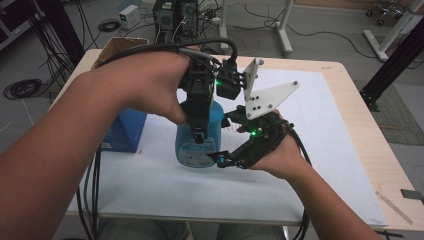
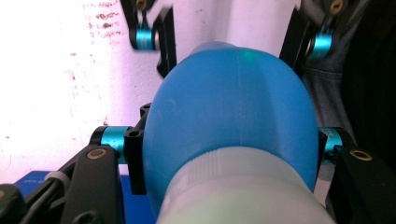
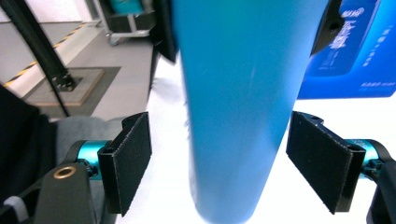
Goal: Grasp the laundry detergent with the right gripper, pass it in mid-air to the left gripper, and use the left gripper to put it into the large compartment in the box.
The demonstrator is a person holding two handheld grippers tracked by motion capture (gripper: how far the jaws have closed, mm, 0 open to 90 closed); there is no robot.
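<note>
Left gripper (image 1: 199, 131) — jaws clamped from above on the upper body of a blue plastic bottle (image 1: 200, 142), one pad on each flank; in the left gripper view the bottle (image 2: 229, 116) sits squeezed between the jaws just below its pale ribbed cap (image 2: 243, 191). The grip near the top probably serves to keep the bottle upright and steady on the white mat (image 1: 320, 165).

Right gripper (image 1: 232, 150) — approaches level from the bottle's right side, low on the body. In the right gripper view its two black pads (image 3: 128, 161) stand apart from the bottle's wall (image 3: 238, 107), a clear gap on each side, so this gripper straddles the bottle without pressing it. Judged from this stance, the left gripper alone carries the hold.

Surroundings — a blue carton (image 1: 125, 131) stands just left of the bottle on the mat, an open cardboard box (image 1: 119, 47) at the table's far-left corner. The mat covers most of the wooden table (image 1: 372, 150).
</note>
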